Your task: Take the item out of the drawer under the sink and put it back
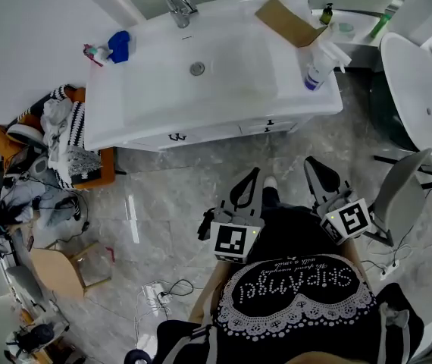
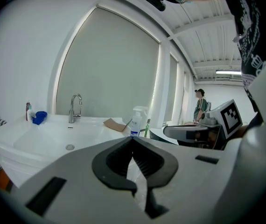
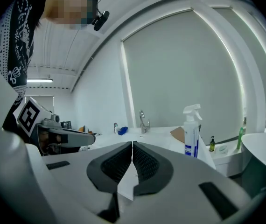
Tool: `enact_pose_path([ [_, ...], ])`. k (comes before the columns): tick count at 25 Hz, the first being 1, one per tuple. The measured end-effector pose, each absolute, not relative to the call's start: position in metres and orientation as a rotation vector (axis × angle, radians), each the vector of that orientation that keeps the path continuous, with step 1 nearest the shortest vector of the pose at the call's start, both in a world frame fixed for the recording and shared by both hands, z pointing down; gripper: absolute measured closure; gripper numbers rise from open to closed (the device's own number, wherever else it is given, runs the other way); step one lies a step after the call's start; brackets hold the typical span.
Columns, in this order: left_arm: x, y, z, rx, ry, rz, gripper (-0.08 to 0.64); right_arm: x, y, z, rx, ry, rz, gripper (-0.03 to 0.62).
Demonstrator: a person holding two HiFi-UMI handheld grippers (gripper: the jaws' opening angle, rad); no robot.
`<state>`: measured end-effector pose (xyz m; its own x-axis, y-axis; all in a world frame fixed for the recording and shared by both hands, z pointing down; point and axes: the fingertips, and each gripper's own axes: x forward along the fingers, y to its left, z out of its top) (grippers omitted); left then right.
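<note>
Left tool (image 1: 254, 174) and right tool (image 1: 311, 164), both pressed together and empty, held before the sink (image 1: 163, 82). Drawer (image 1: 201, 135) beneath it is shut.

Left drawer (image 1: 155, 140): white front, shut and flush, just under the front edge of the sink (image 1: 163, 89), below its left half.
Right drawer (image 1: 250, 128): same white front, also shut, below the sink's right half, beside the left drawer.
Handles (image 1: 176, 136): small and dark, one on each front.
View: both fronts show only as a narrow strip, seen steeply from above.
Contents: hidden behind the shut fronts.
</note>
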<state>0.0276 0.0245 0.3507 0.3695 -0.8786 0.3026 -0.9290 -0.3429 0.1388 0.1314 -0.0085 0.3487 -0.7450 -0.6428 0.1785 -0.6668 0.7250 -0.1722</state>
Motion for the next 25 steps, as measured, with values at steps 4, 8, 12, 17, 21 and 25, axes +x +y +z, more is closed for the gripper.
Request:
enact_pose_path([
  [4, 0.036, 0.019, 0.349, 2.341, -1.611, 0.247, 0.556, 0.141, -0.016, 0.349, 1.065, -2.830, 0.356, 0.574],
  [8, 0.040, 0.015, 0.345, 2.335, -1.621, 0.243, 0.556, 0.147, -0.019, 0.349, 1.062, -2.841, 0.372, 0.572],
  [12, 0.047, 0.013, 0.346, 2.354, -1.596, 0.275, 0.555, 0.151, -0.019, 0.348, 1.074, -2.851, 0.378, 0.572],
  [17, 0.050, 0.015, 0.343, 2.387, -1.578, 0.283, 0.555, 0.158, -0.018, 0.347, 1.141, -2.841, 0.406, 0.572],
  [21, 0.050, 0.017, 0.343, 2.404, -1.568, 0.273, 0.555, 0.159, -0.014, 0.349, 1.163, -2.829, 0.406, 0.572],
  [25, 0.052, 0.021, 0.347, 2.427, -1.545, 0.289, 0.555, 0.159, -0.011, 0.349, 1.186, -2.826, 0.410, 0.572],
])
